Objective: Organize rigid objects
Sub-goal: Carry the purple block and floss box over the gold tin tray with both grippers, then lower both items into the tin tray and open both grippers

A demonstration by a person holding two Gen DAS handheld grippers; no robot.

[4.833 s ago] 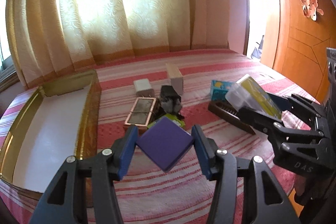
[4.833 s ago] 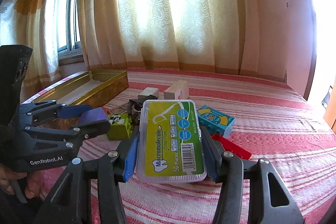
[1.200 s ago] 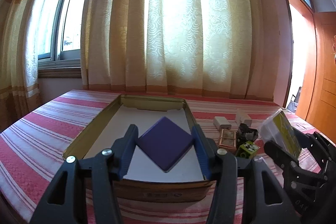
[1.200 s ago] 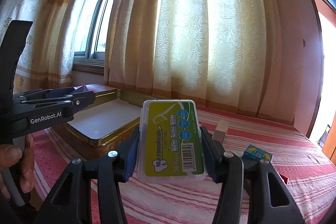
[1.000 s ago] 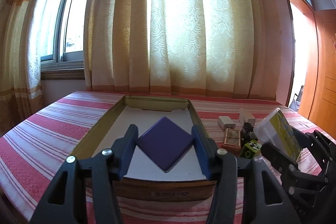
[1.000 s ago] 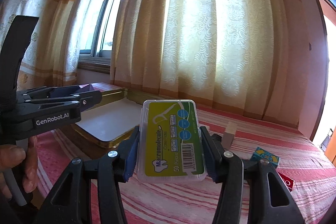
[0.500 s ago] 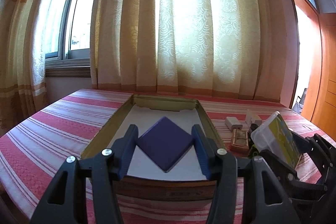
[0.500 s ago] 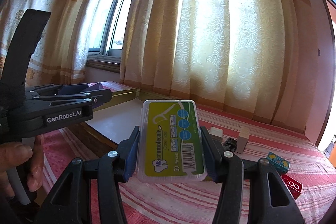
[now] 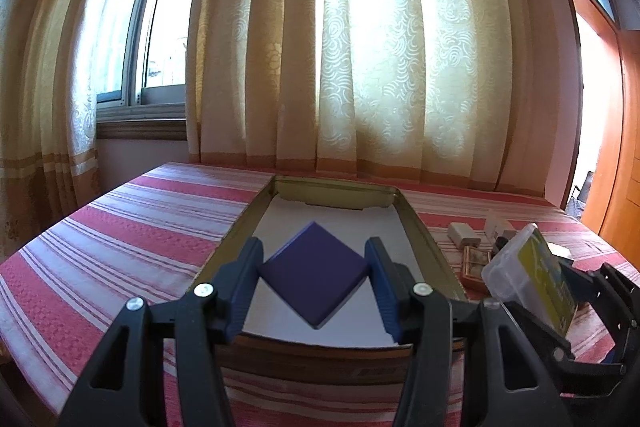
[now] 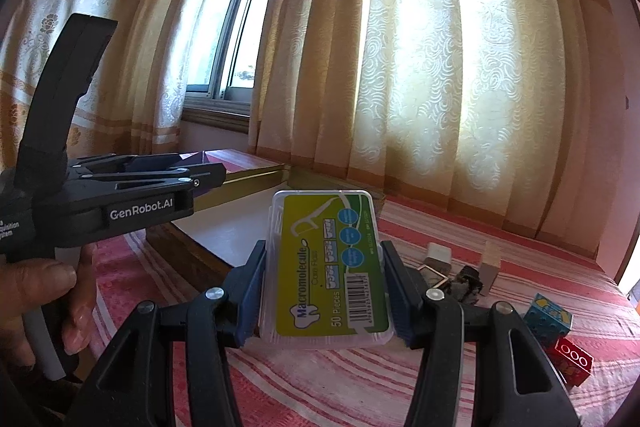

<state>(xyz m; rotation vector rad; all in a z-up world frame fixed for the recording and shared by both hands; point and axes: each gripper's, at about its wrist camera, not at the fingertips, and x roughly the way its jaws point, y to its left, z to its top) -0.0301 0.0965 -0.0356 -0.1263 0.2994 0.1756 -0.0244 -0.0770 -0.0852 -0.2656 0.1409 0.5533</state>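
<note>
My left gripper (image 9: 314, 275) is shut on a flat purple square tile (image 9: 314, 273), held by two corners above the near end of a gold-rimmed tray (image 9: 420, 227) with a white floor. My right gripper (image 10: 324, 283) is shut on a clear floss-pick box with a green label (image 10: 324, 267), held above the striped cloth to the right of the tray (image 10: 248, 183). The box (image 9: 536, 275) also shows at the right of the left wrist view. The left gripper (image 10: 204, 171) shows at the left of the right wrist view.
Loose items lie right of the tray: a white block (image 9: 462, 233), a cream block (image 10: 491, 263), a small framed tile (image 9: 476, 263), a dark object (image 10: 466, 283), a blue cube (image 10: 548, 317) and a red block (image 10: 572, 363). Curtains and a window stand behind the table.
Both grippers have moved left from the pile of objects to the tray and keep their loads. In the last second the tray has drifted towards the middle of the left wrist view.
</note>
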